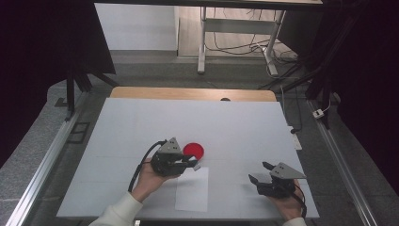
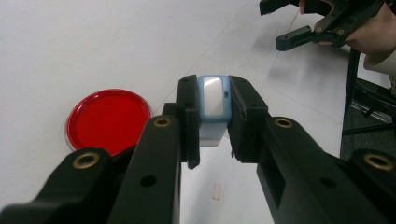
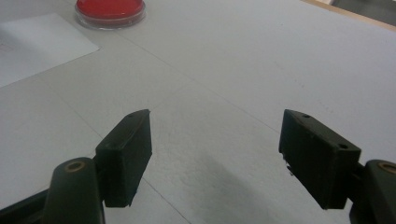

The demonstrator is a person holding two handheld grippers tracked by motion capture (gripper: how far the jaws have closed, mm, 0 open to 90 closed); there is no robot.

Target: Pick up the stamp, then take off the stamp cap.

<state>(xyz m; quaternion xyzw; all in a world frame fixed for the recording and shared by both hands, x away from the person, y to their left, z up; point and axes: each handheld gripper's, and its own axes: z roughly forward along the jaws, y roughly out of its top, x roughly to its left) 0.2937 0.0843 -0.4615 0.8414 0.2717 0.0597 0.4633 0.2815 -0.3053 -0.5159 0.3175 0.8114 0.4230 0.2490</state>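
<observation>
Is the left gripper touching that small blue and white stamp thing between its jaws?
Touching. In the left gripper view, the left gripper has both black jaws pressed against the sides of the small blue-and-white block, with no gap on either side.

Blue-and-white block (image 2: 213, 109): lower part hidden between the jaws of the left hand-held gripper (image 2: 213, 122); what it is, cannot tell. Red dish (image 3: 110, 11): top cut off by the frame edge in the right gripper view. Small mark on paper sheet (image 2: 216, 190): unreadable.
</observation>
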